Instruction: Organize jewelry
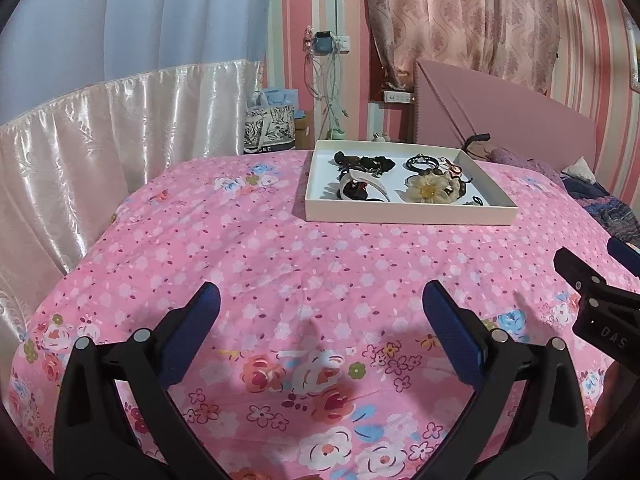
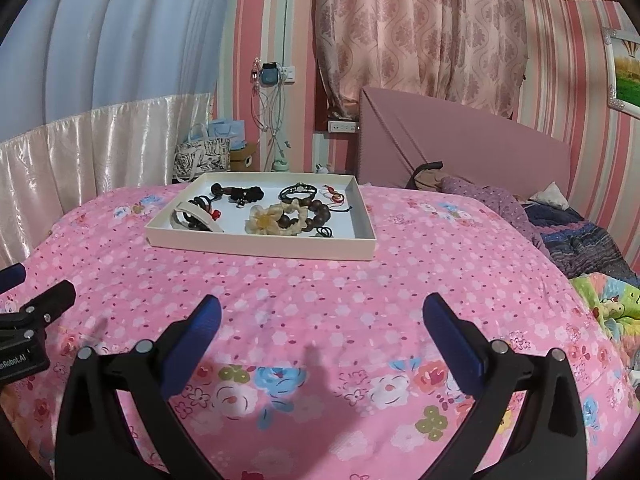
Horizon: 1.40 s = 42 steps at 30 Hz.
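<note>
We see a bedroom with striped pink walls, a patterned curtain [image 2: 420, 36] and a padded headboard [image 2: 460, 148] behind a bed covered in a pink floral quilt [image 2: 320, 280], a soft, yielding surface that will sag under any downward push. On it, well ahead of us, sits a shallow white tray [image 2: 260, 250] that holds the jewelry. We judge the tray stiff and light, likely to slide or tip on the quilt. Inside it, the wooden bead bracelet [image 2: 316, 212] looks firm and easy to pinch across its beads; the cream flower piece [image 2: 268, 220] seems soft and crushable, best taken at its edge; the thin cords [image 2: 298, 192] are limp and may tangle. Our left gripper [image 1: 320, 300] and right gripper [image 2: 322, 312] both hover over the quilt with jaws spread wide, holding nothing
</note>
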Each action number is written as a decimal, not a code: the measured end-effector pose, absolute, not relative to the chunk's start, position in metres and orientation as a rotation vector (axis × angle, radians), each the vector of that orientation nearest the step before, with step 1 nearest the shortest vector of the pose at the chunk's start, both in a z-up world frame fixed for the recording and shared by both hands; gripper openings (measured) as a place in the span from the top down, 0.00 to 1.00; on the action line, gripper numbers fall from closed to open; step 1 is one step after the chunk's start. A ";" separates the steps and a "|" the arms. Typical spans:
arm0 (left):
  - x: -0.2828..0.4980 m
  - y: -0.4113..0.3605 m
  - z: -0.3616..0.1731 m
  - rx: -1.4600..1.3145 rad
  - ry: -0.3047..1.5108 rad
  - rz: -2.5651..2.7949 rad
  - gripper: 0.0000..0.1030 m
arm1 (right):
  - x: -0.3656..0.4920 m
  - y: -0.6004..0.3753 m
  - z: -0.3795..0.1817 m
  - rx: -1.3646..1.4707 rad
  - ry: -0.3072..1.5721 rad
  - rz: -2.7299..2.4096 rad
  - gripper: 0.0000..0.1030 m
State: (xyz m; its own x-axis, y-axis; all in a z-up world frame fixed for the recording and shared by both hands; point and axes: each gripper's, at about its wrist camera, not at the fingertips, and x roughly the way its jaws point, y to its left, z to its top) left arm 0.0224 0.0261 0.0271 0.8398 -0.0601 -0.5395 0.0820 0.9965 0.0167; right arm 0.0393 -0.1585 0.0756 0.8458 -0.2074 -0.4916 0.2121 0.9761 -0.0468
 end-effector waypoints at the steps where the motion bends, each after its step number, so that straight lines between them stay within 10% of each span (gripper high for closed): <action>1: 0.022 0.026 0.027 0.041 0.567 -0.075 0.03 | 0.039 -0.158 0.075 0.009 0.519 -0.222 0.02; 42: 0.024 0.030 0.028 0.033 0.577 -0.069 0.03 | 0.041 -0.165 0.074 0.024 0.549 -0.221 0.02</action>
